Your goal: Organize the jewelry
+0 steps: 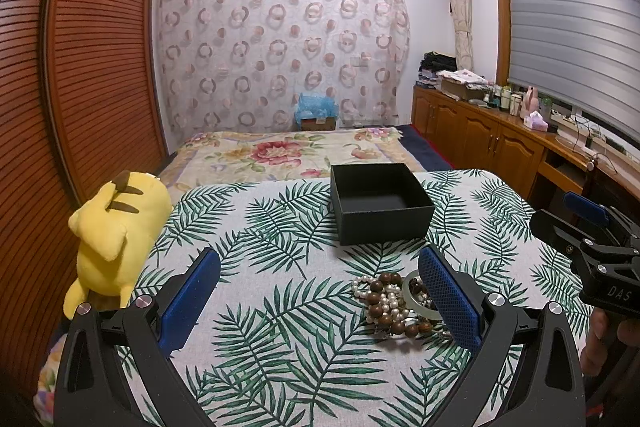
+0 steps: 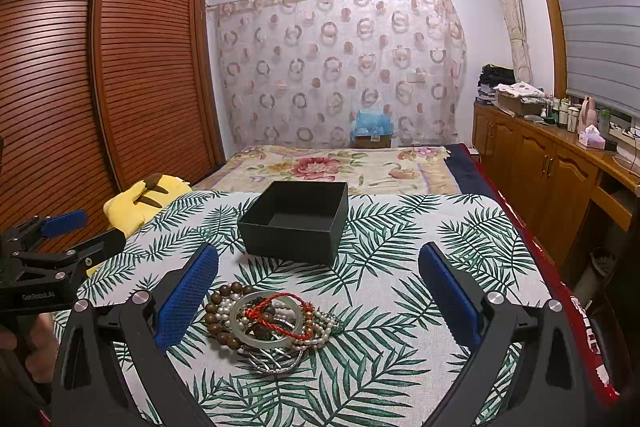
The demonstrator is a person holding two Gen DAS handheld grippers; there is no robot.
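A pile of jewelry (image 2: 268, 323) lies on the leaf-print cloth: brown wooden beads, pearl strands, a pale jade bangle (image 2: 266, 319), a red cord and silver bangles. It also shows in the left wrist view (image 1: 394, 305). An open, empty black box (image 2: 296, 221) stands behind it, also in the left wrist view (image 1: 380, 207). My left gripper (image 1: 320, 291) is open and empty, the pile by its right finger. My right gripper (image 2: 320, 287) is open and empty, the pile near its left finger.
A yellow plush toy (image 1: 114, 231) lies at the table's left edge. The leaf-print table (image 2: 420, 327) ends at a bed with a floral blanket (image 2: 340, 167). A wooden wardrobe (image 2: 120, 67) stands left, wooden cabinets (image 2: 540, 167) right.
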